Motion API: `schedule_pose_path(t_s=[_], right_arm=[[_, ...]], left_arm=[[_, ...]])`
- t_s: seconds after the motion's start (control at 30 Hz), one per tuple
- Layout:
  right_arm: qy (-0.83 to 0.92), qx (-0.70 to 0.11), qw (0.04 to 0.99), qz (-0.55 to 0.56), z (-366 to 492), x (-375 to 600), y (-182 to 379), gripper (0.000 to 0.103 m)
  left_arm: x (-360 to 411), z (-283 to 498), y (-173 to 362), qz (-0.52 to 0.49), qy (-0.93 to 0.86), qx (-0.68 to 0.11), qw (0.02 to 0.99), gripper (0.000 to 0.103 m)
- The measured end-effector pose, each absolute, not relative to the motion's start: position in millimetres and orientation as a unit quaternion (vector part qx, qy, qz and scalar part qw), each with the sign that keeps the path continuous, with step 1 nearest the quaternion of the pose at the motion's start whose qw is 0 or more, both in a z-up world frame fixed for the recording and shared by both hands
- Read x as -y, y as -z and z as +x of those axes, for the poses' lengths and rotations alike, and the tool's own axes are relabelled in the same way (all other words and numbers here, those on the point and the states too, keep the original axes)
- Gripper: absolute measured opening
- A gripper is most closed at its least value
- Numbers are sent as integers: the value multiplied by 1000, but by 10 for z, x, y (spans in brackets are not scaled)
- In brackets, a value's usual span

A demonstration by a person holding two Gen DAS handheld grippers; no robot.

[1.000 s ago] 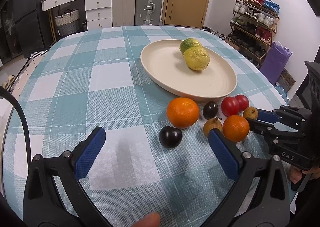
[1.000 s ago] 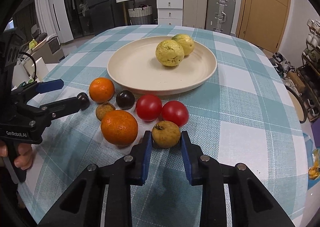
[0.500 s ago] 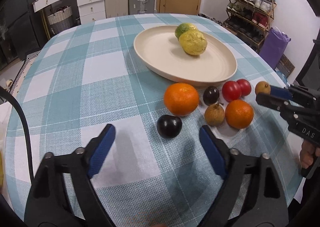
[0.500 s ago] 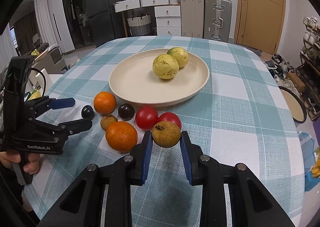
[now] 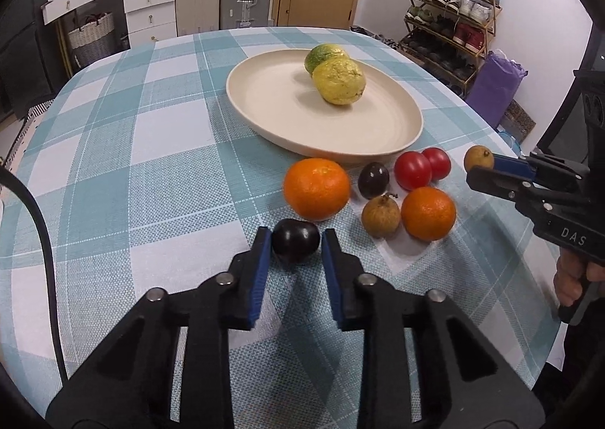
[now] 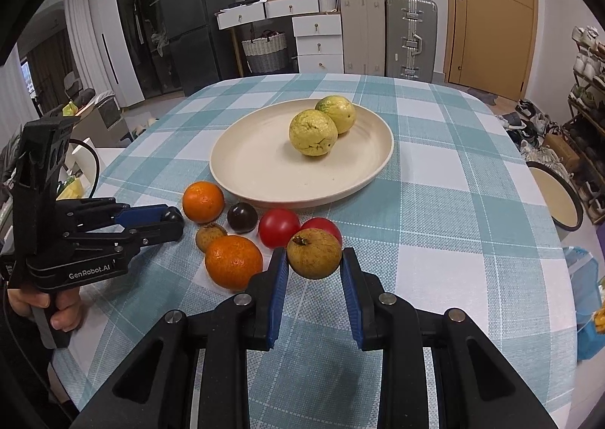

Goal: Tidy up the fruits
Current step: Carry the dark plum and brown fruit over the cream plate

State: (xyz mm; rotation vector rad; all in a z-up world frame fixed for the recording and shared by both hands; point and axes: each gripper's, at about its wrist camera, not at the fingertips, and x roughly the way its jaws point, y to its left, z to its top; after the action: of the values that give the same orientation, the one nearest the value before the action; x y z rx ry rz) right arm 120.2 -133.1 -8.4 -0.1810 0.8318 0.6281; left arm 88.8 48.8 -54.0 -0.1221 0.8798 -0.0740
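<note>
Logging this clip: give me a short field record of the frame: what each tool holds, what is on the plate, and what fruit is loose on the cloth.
left tool: shut on the dark plum
right tool: shut on the brown fruit
plate: cream, holds two yellow-green fruits, touching each other
loose on checked cloth: two oranges, two tomatoes, second dark plum, second brown fruit
loose fruit position: clustered beside the plate's near rim
</note>
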Motion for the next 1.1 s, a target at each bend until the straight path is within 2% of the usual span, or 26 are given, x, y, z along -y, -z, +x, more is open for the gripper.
schedule_pose_path(t_s=[0.3, 1.1], right_arm=[[-298, -396, 865, -81, 1219, 1358, 83, 29], [-305, -359, 880, -55, 1193, 1445, -145, 29]], left_arm=[[-528, 840, 494, -59, 35, -416, 907, 23], [-456, 547, -26, -55, 24, -323, 944, 23]])
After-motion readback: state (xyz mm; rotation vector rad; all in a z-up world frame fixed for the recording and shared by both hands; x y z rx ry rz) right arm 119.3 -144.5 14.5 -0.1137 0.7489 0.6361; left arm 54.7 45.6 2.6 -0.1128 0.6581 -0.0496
